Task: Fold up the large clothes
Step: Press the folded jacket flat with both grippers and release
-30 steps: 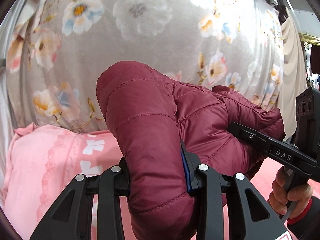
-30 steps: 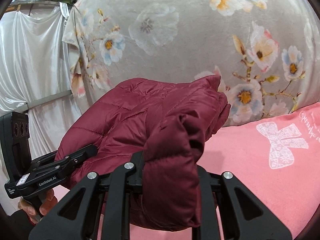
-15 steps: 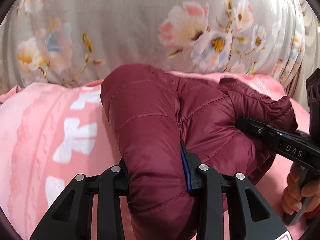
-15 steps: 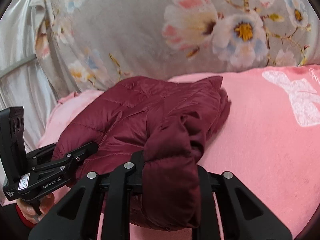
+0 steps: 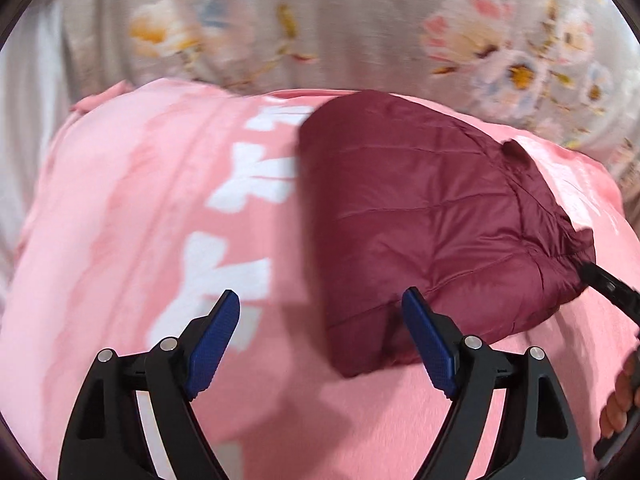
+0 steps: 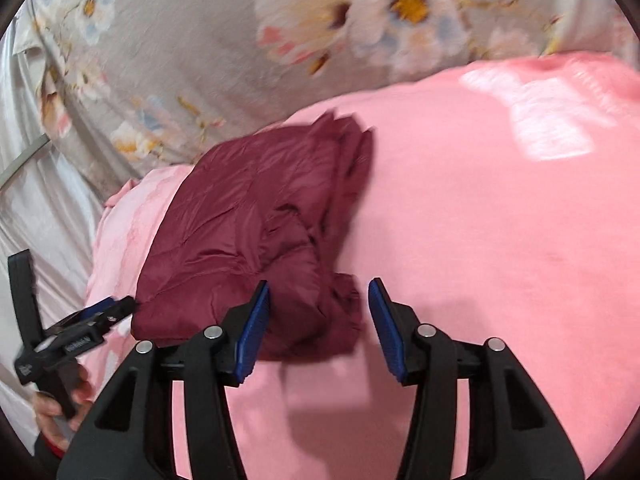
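A dark red quilted jacket [image 5: 432, 224] lies folded into a compact bundle on the pink bed cover [image 5: 120, 220]. It also shows in the right wrist view [image 6: 248, 236]. My left gripper [image 5: 320, 320] is open and empty, its blue pads just in front of the bundle's near left corner. My right gripper [image 6: 318, 308] is open and empty, its jaws either side of the bundle's near right corner without gripping it. The right gripper's finger [image 5: 608, 288] shows at the jacket's right edge in the left wrist view. The left gripper [image 6: 100, 314] shows at the jacket's left edge in the right wrist view.
A grey floral blanket [image 6: 200, 40] hangs behind the bed. The pink cover has white bow prints [image 5: 240, 184]. White fabric [image 6: 36, 184] hangs at the left. The person's hands [image 6: 60, 416] hold the gripper handles.
Both grippers lowered the folded jacket onto the pink cover, opened and let it go. They have pulled back slightly and the jacket now rests on the bed.
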